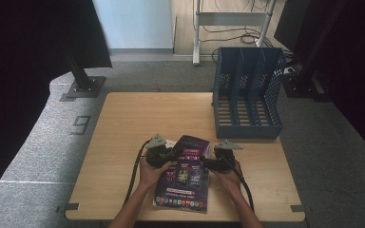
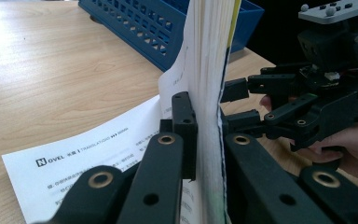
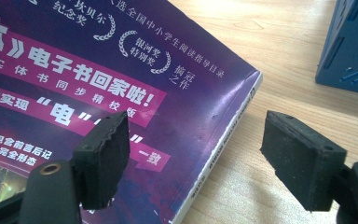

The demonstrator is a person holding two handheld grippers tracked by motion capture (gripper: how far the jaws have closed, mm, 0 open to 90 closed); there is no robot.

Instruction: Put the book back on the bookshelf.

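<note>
The bench [image 1: 123,123] is seen from above as a pale wooden top, with a blue file rack [image 1: 247,92] stood at its far right corner. Near the front edge a purple book [image 1: 185,173] is laid, cover up, between the two hands, and it rests on a white printed sheet [image 2: 74,158] spread flat on the wood. The book's left edge is raised off the sheet and is gripped by the left tool [image 2: 205,154]: in the left gripper view the page block is clamped upright between the two black jaws, which press on it from both sides. The right tool [image 3: 196,154] is held at the book's right edge. In the right gripper view its jaws are seen spread wide, one pad above the purple cover and the other above bare wood beside the spine, with nothing pressed between them; whether the pad over the cover touches it cannot be told. The rack's blue corner is seen just beyond the book there.
</note>
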